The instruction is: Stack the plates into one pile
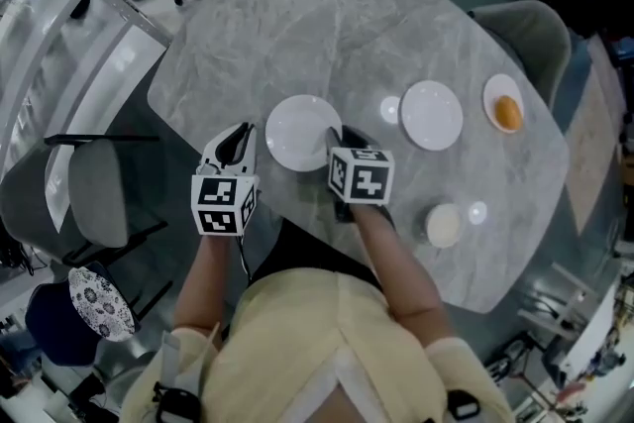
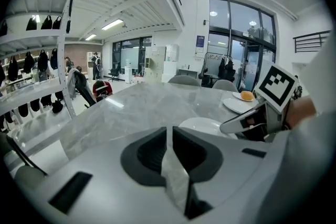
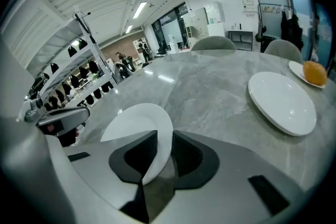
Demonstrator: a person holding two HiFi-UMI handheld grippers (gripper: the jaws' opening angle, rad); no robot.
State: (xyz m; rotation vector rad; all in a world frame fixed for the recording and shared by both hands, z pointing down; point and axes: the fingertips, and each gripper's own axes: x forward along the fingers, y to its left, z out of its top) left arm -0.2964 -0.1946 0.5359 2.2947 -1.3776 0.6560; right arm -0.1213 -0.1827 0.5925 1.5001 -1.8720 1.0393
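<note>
Gripping the rim of the white plate (image 1: pixel 297 129), right hand-held gripper (image 3: pixel 158 150); left hand-held gripper (image 2: pixel 169 147) narrow, empty.

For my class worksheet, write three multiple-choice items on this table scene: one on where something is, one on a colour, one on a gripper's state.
1. Where in the head view is the plate that carries food?
A. Nearest the person
B. At the right end of the row of plates
C. On a chair

2. What colour is the food?
A. Green
B. Blue
C. Orange

3. What stands between the jaws of the right gripper?
A. The rim of the near plate
B. Nothing
C. A spoon

Answers:
1 B: it lies to the right of the empty middle plate.
2 C: the head view and the right gripper view both show it orange.
3 A: the right gripper view shows the rim pinched between the two jaws.
</note>
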